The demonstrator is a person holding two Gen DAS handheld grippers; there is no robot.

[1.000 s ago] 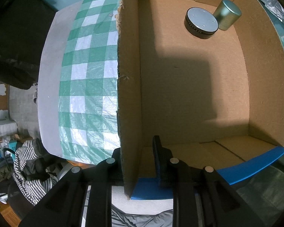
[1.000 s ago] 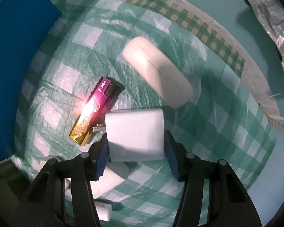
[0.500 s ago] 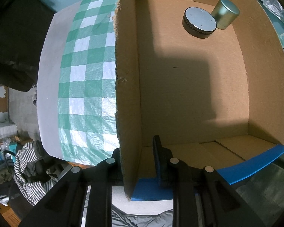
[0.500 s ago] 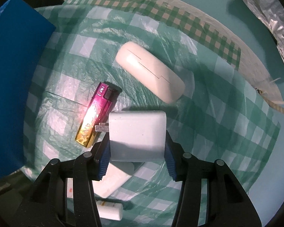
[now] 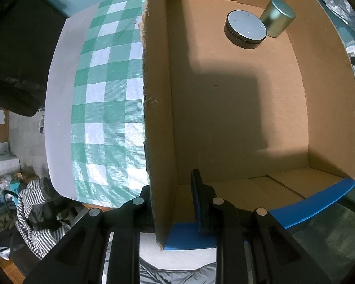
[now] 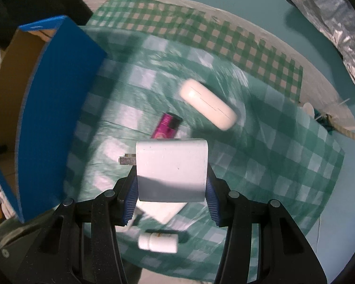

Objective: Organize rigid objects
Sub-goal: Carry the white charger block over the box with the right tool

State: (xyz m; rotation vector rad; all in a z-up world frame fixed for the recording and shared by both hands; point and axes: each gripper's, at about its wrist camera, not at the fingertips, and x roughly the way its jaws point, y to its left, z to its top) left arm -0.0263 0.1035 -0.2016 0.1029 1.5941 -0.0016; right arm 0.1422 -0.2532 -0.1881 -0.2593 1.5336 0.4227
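My right gripper (image 6: 171,189) is shut on a white wall charger (image 6: 171,168) and holds it above the checked cloth, prongs pointing left. Below it lie a pink lighter (image 6: 166,126), a white oblong case (image 6: 208,105), a small white bottle (image 6: 157,242) and a flat white item (image 6: 163,209). My left gripper (image 5: 175,201) straddles the left wall of the cardboard box (image 5: 156,118), one finger outside and one inside, with a gap between the inner finger and the wall. Inside the box sit a black and silver puck (image 5: 245,29) and a metal tin (image 5: 277,16).
The box with its blue outer side (image 6: 52,108) stands left of the right gripper. A green checked cloth (image 6: 272,153) covers the table. Crumpled foil (image 6: 324,16) lies at the far right. Striped clothing (image 5: 33,208) lies below the table edge.
My right gripper has lifted the charger up and back from the cloth, so the lighter and case now look smaller and the box side has come into view. The left gripper has hardly moved.
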